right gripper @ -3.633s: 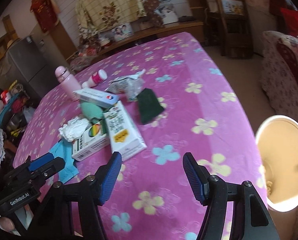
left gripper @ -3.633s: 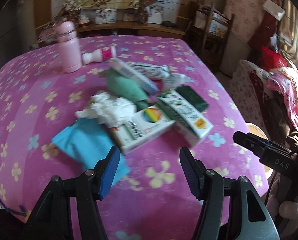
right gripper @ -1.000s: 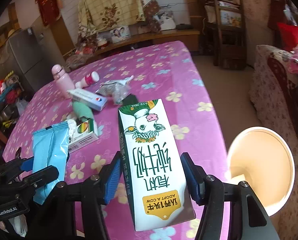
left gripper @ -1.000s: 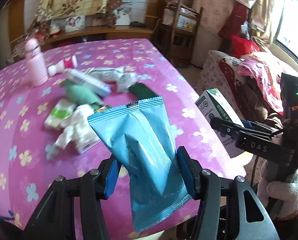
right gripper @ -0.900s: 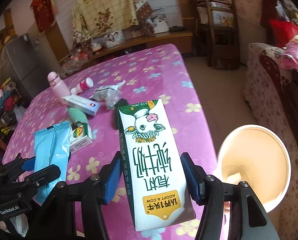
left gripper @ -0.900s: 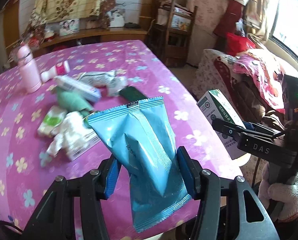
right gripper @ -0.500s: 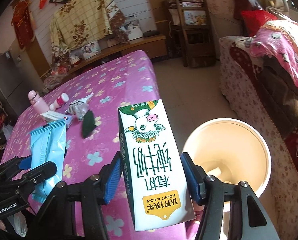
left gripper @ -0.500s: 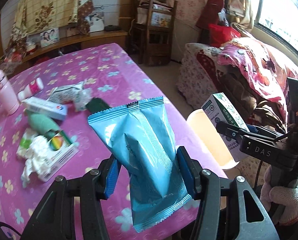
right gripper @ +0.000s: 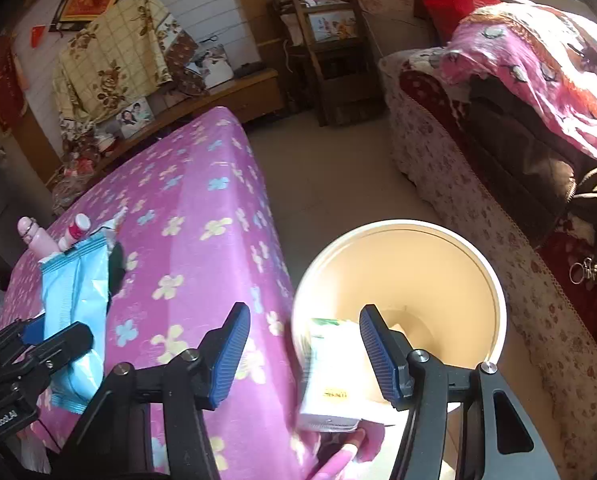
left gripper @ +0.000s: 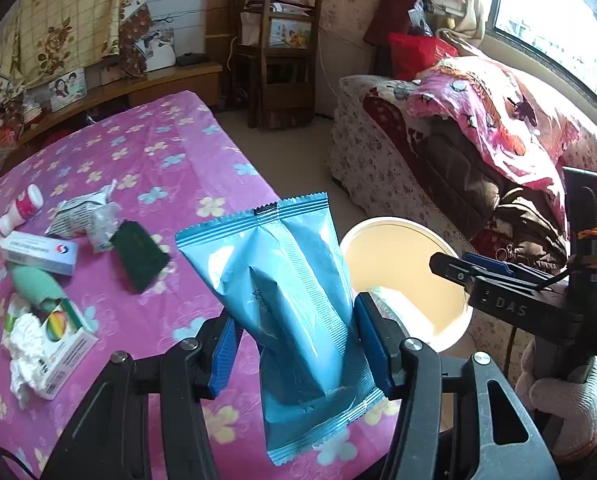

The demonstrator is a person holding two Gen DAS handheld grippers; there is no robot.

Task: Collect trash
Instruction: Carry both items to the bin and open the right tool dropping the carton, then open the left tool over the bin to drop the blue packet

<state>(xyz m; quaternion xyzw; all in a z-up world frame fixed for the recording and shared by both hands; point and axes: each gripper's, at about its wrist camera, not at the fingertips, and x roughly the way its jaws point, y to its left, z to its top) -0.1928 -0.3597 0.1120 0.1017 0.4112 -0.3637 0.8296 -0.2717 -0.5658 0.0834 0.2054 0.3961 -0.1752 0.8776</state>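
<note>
The left gripper (left gripper: pixel 294 344) clamped a crinkly blue foil packet (left gripper: pixel 282 300) upright, carrying it toward the round cream plastic bin (left gripper: pixel 406 276) at two o'clock. The right gripper (right gripper: pixel 304 354) stood apart over that bin (right gripper: pixel 494 292); the blurred white milk carton (right gripper: pixel 326 384), at six o'clock, looked released and dropping in

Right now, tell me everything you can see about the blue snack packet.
The blue packet is a glossy plastic pillow pouch with crimped, zigzag-cut seals at both ends and a seam running down its length. It looks puffy and only lightly creased. It stands nearly upright, tilted a little, clamped around its lower half between the blue pads of the left gripper. It is held in the air above the edge of the flowered pink tablecloth, beside the cream bin. Nothing else touches it.
</note>
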